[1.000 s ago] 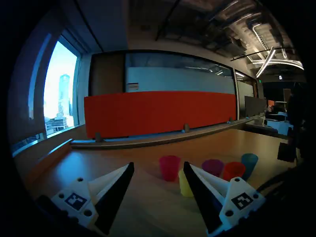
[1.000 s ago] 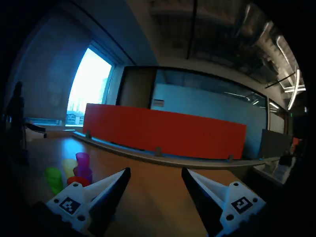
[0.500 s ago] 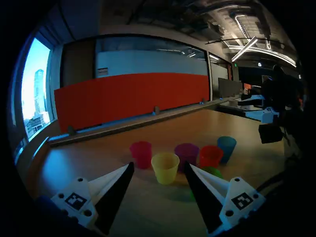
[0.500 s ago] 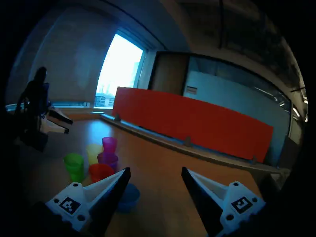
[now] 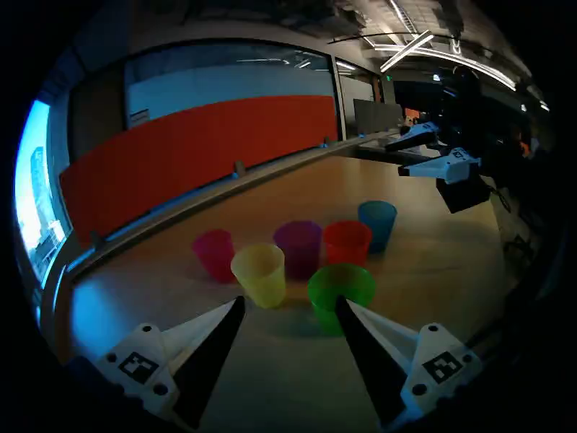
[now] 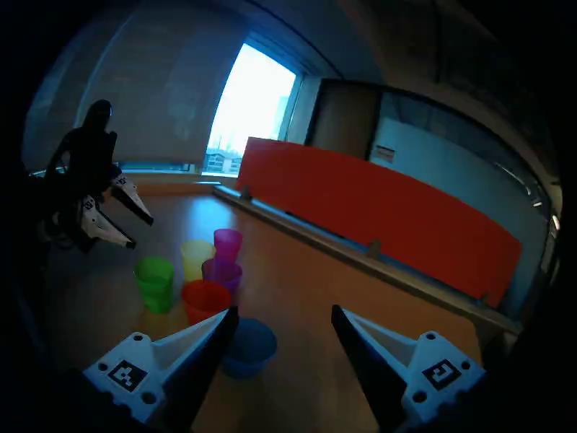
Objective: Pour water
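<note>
Left tongs [image 5: 288,299], held apart and empty, are aimed at the green cup [image 5: 340,289]. Right tongs [image 6: 283,309], likewise apart, are poised near the blue cup [image 6: 247,348]. Both cups stand among others on the worktop [image 5: 433,249]. No cup is grasped; pouring is judged wholly outstanding.

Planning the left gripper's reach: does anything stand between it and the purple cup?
Yes. The yellow cup and the green cup stand nearer the left gripper, one on each side of the straight line to the purple cup, leaving only a narrow gap.
</note>
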### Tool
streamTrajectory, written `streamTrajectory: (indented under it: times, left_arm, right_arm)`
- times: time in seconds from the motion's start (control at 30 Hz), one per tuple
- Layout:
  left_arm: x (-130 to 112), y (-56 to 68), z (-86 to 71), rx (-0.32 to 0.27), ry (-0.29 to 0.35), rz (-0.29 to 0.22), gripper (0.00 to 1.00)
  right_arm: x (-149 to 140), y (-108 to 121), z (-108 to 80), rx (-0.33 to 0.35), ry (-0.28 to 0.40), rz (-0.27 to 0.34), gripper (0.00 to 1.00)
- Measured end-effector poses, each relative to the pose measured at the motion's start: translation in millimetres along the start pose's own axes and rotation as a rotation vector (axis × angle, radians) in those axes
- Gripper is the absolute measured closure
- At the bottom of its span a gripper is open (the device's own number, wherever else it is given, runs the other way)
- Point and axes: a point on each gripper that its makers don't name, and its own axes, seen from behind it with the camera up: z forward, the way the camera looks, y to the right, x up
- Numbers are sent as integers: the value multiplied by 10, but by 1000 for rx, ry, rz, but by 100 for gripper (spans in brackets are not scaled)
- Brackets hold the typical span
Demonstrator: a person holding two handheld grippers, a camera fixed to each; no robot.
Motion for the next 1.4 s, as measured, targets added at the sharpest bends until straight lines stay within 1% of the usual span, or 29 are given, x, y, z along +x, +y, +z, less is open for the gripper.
streamTrajectory:
  times: [0.1,0.2,0.4,0.57,0.7,0.87,1.07,1.2,1.4]
  left_arm:
    - [-58,98,7,-38,-24,25,7]
    - [-115,133,22,-56,-49,43,7]
    - [-199,169,87,-84,-91,53,7]
    - [-244,271,129,-123,-114,60,7]
    - [-291,352,182,-149,-132,78,7]
    - [-341,398,267,-162,-155,96,7]
    - [-346,454,355,-184,-167,92,7]
    - [-345,508,408,-203,-172,102,7]
    - [-343,536,510,-204,-174,123,7]
  right_arm:
    - [-25,-18,13,11,-12,-11,0]
    - [-44,-36,28,21,-16,-14,0]
    - [-111,-65,57,45,-34,-8,0]
    - [-188,-71,71,60,-56,-13,0]
    - [-239,-80,87,67,-67,-18,0]
    - [-270,-106,112,80,-73,-22,0]
    - [-321,-120,154,86,-80,-26,0]
    - [-345,-120,177,90,-83,-23,0]
    - [-365,-100,199,90,-84,-19,0]
